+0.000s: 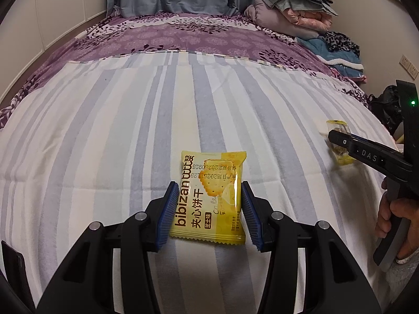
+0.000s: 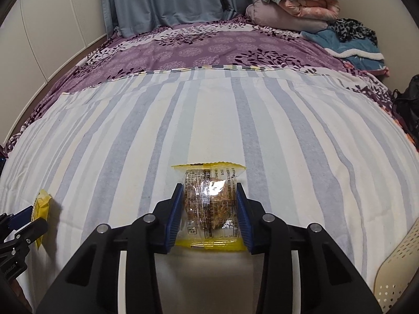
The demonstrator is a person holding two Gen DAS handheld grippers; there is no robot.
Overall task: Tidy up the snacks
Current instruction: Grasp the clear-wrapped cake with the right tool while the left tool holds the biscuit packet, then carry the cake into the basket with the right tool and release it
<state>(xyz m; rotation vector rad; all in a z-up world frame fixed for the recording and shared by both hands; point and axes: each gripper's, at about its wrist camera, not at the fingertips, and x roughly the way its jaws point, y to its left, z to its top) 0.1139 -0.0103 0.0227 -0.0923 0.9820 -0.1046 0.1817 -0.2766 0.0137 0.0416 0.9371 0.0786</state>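
A yellow bibizan cracker packet (image 1: 210, 196) lies on the striped sheet between the blue pads of my left gripper (image 1: 209, 188). The pads sit against its two long sides. The same packet shows edge-on at the far left of the right wrist view (image 2: 42, 206). A clear snack packet with yellow ends and a brown cake inside (image 2: 209, 206) sits between the pads of my right gripper (image 2: 209, 191), which press on its sides. That packet (image 1: 340, 141) and my right gripper show at the right of the left wrist view.
The striped sheet (image 2: 235, 120) covers the near part of a bed with a purple floral cover (image 2: 199, 49). Folded blankets (image 2: 296, 2) are stacked at the far right. A cream perforated basket (image 2: 398, 267) stands at the bottom right. A dark bag (image 1: 385, 110) lies beyond the bed's right edge.
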